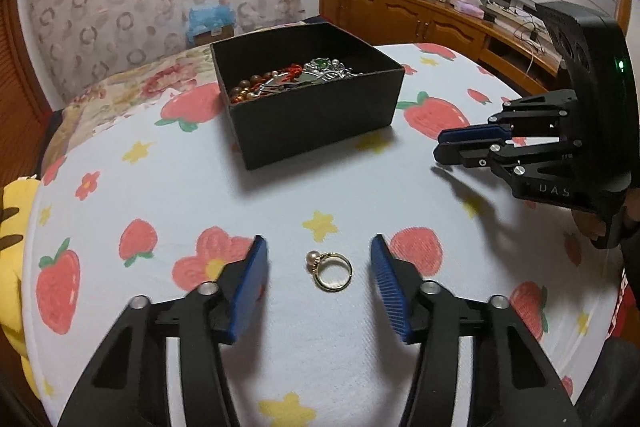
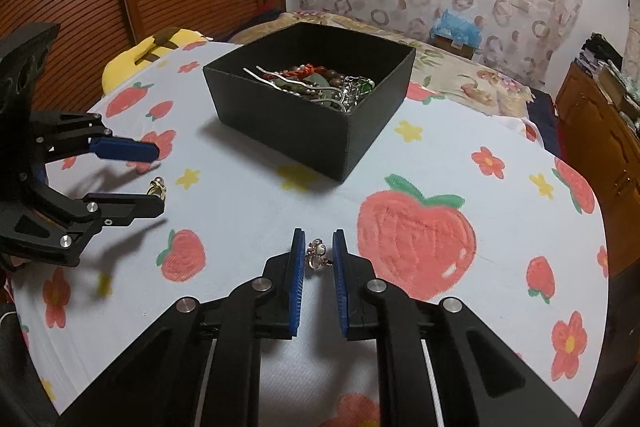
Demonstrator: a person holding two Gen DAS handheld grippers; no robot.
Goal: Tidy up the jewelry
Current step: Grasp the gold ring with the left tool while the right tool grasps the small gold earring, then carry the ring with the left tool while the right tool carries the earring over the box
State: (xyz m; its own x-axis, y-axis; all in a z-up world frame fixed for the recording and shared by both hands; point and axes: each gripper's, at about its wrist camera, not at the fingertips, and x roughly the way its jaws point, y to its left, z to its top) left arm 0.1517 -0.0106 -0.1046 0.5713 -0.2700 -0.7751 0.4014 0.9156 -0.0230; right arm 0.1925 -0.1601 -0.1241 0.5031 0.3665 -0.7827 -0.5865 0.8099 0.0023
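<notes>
A gold ring with a pearl lies on the strawberry-print cloth between the open fingers of my left gripper; it also shows in the right wrist view. A small pearl earring lies between the blue pads of my right gripper, which stand narrowly apart and do not clamp it. A black open box holds beads, a red cord, hairpins and silver pieces. The right gripper also shows in the left wrist view, and the left gripper in the right wrist view.
The round table's cloth curves away at its edges. A yellow plush sits at the left edge. A wooden sideboard with clutter stands behind on the right, and a floral bed lies beyond the box.
</notes>
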